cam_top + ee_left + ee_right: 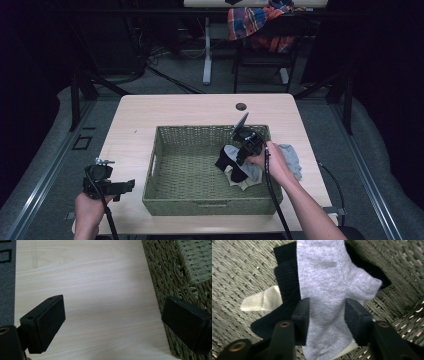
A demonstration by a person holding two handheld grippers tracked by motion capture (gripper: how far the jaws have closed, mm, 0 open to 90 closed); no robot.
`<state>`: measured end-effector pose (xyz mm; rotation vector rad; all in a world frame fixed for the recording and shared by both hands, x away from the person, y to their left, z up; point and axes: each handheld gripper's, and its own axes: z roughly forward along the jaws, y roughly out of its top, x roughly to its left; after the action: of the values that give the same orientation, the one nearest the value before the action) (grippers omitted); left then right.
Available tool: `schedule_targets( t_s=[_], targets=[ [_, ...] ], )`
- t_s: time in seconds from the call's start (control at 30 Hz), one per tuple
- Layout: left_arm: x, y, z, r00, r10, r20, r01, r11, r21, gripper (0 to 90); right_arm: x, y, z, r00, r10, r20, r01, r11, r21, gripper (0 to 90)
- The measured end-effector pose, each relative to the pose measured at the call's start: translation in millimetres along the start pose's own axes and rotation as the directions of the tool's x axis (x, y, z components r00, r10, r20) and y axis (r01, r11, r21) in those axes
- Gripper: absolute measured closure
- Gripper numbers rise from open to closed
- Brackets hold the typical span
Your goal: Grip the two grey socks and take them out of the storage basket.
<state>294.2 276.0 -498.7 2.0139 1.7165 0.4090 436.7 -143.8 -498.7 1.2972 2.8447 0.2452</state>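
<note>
A grey sock (pixel 324 277) lies on top of a black sock (pixel 285 277) and a cream sock (pixel 259 301) inside the green woven basket (pixel 200 204). My right gripper (pixel 239 156) hangs over this pile at the basket's right side. Its jaws stand partly open, one on each side of the grey sock, and the cloth between them looks flat rather than pinched. Over the bare table left of the basket, near the front edge, my left gripper (pixel 125 186) is held wide open with nothing between its pads (pixel 48 322).
Another grey cloth (pixel 292 157) lies on the table just right of the basket. The basket's left wall (pixel 170 280) is close to the left gripper's right jaw. A cable hole (pixel 241 106) sits near the table's far edge. A chair with a plaid cloth (pixel 255 22) stands beyond.
</note>
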Motion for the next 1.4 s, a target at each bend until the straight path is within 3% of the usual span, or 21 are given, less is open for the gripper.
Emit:
schedule_targets(
  t_s=[0.1,0.2,0.23,0.3,0.33,0.6,0.73,0.8,0.9,1.13,1.4],
  targets=[
    [0.4,0.0,0.1,1.0000,0.000,-0.001,0.000,1.0000,-0.002,5.3,-0.2,0.6,3.5,0.9999,0.012,-0.005,-0.011,1.000,0.018,64.7],
    [0.0,0.0,0.1,1.0000,0.000,0.000,0.000,1.0000,0.000,5.3,0.3,-0.2,6.2,0.9996,0.027,-0.006,-0.027,1.000,0.000,71.4],
    [-0.1,0.1,0.2,1.0000,0.000,0.001,0.000,1.0000,0.000,5.3,-0.5,0.6,5.2,0.9999,0.011,0.001,-0.011,1.000,0.021,75.3],
    [-0.1,0.2,0.0,1.0000,0.002,0.002,-0.002,1.0000,0.002,5.3,0.6,0.0,7.1,0.9998,0.020,-0.002,-0.020,1.000,0.010,83.2],
    [-0.1,0.2,-0.1,1.0000,0.002,0.002,-0.002,1.0000,0.001,5.3,-0.8,1.4,4.9,1.0000,-0.007,-0.003,0.007,0.999,0.047,88.2],
    [-0.4,0.3,0.2,1.0000,0.005,0.002,-0.005,1.0000,-0.001,5.3,-2.3,-3.0,-7.5,0.9992,0.018,-0.036,-0.018,1.000,-0.003,89.3],
    [-0.1,0.3,0.0,1.0000,0.005,0.000,-0.005,1.0000,-0.001,5.3,-3.6,-5.2,-23.7,0.9980,0.016,-0.061,-0.017,1.000,-0.011,89.4],
    [0.0,0.3,-0.1,1.0000,0.005,0.000,-0.005,1.0000,-0.002,5.3,-2.9,-7.6,-34.1,0.9974,0.009,-0.071,-0.013,0.998,-0.057,89.6],
    [-0.1,0.4,0.2,1.0000,0.005,0.001,-0.005,1.0000,-0.002,5.3,-2.7,-8.8,-43.3,0.9970,-0.002,-0.077,-0.003,0.998,-0.066,89.6],
    [-1.5,0.4,0.3,1.0000,0.008,0.000,-0.008,1.0000,-0.002,5.2,-3.2,-18.6,-73.0,0.9953,0.004,-0.096,-0.022,0.984,-0.178,89.6],
    [-1.7,0.1,0.2,1.0000,0.007,-0.001,-0.007,1.0000,-0.004,5.2,-5.2,-24.5,-91.1,0.9954,-0.012,-0.095,-0.009,0.977,-0.215,89.6]
  ],
)
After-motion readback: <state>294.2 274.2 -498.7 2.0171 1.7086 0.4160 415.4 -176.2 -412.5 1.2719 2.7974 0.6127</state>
